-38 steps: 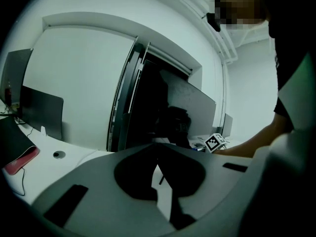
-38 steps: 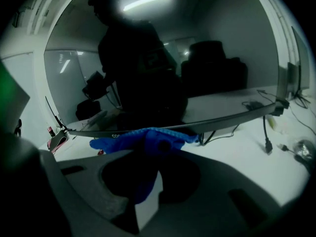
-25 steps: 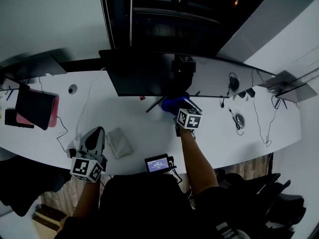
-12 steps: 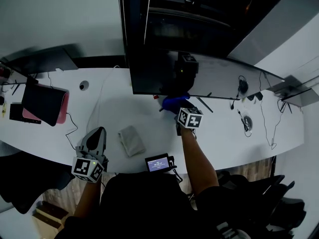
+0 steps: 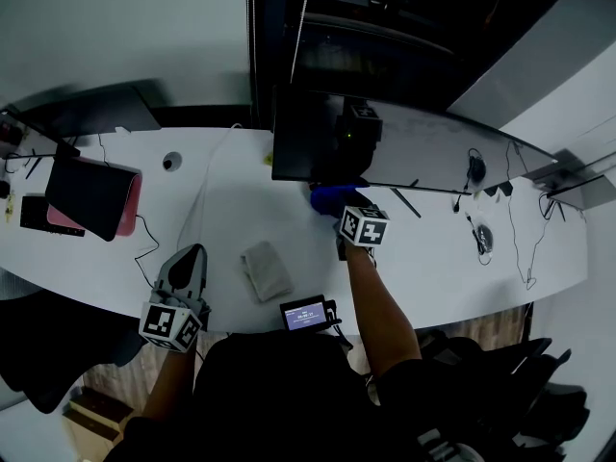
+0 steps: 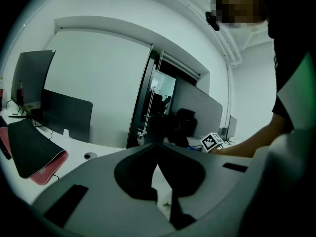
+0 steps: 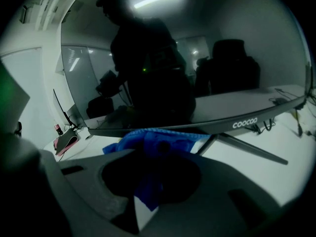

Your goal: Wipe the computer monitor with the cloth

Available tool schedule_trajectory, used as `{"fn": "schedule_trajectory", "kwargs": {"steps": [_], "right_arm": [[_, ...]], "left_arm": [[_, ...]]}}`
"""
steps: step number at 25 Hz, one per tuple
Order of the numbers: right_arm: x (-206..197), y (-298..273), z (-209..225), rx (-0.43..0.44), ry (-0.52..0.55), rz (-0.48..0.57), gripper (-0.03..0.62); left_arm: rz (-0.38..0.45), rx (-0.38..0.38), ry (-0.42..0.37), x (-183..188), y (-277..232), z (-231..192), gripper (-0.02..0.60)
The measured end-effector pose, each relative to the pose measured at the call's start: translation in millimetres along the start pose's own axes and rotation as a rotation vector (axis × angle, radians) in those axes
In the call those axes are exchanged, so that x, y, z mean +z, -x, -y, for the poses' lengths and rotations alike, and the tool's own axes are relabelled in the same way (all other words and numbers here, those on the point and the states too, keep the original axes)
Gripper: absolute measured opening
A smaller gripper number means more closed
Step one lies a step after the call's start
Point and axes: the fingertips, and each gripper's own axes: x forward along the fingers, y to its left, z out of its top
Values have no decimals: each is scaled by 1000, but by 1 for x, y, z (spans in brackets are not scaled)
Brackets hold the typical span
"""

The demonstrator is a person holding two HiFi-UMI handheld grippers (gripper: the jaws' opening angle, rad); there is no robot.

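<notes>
The crumpled blue cloth (image 5: 330, 198) is pinched in the right gripper (image 5: 345, 212) at the glossy dark monitor's (image 5: 433, 152) lower edge, with open white desk (image 5: 433, 258) to its right. The left gripper (image 5: 188, 255), jaws together on nothing, hovers at the desk's front edge near a folded grey cloth (image 5: 267, 270).

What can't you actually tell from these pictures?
- Head view: whether the blue cloth touches the monitor. The bunched cloth hides the contact.
- Head view: the writing on the small device is too small.
- Right gripper view: the monitor's top is lost in the dark lens rim.
</notes>
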Motion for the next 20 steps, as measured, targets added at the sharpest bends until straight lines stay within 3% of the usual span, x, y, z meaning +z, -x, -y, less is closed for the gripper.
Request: {"fn": "schedule_trajectory", "kwargs": {"steps": [20], "right_arm": [[2,-18,-57,58,15,-13,63]], "left_arm": [[6,-5,19,-2,9,-16,-6]]}}
